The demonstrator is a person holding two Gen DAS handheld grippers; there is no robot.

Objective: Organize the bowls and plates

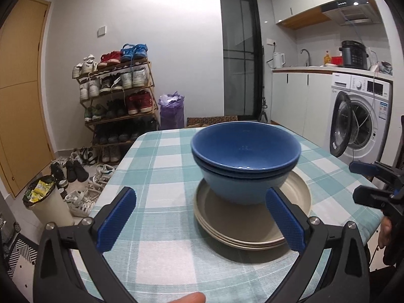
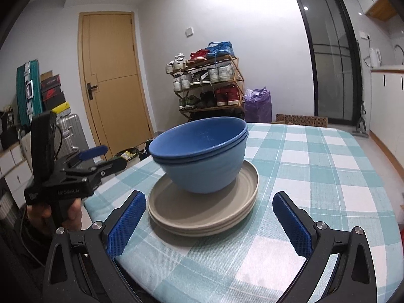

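Note:
Two nested blue bowls (image 1: 246,161) (image 2: 202,159) sit on a stack of beige plates (image 1: 242,224) (image 2: 199,217) on the checked tablecloth. My left gripper (image 1: 202,223) stands open just in front of the stack, nothing between its blue pads (image 1: 116,219). My right gripper (image 2: 210,223) is open too, facing the stack from the other side, its pads (image 2: 126,224) apart from the plates. Each gripper shows in the other's view: the right one (image 1: 363,181) at the table's right edge, the left one (image 2: 101,159) at its left edge, held by a hand.
The table (image 1: 161,171) (image 2: 315,176) has bare cloth all around the stack. Behind it stand a shoe rack (image 1: 116,96), a purple bag (image 1: 171,111), a bin (image 1: 48,202) and a washing machine (image 1: 358,116). A yellow door (image 2: 111,75) is at the back.

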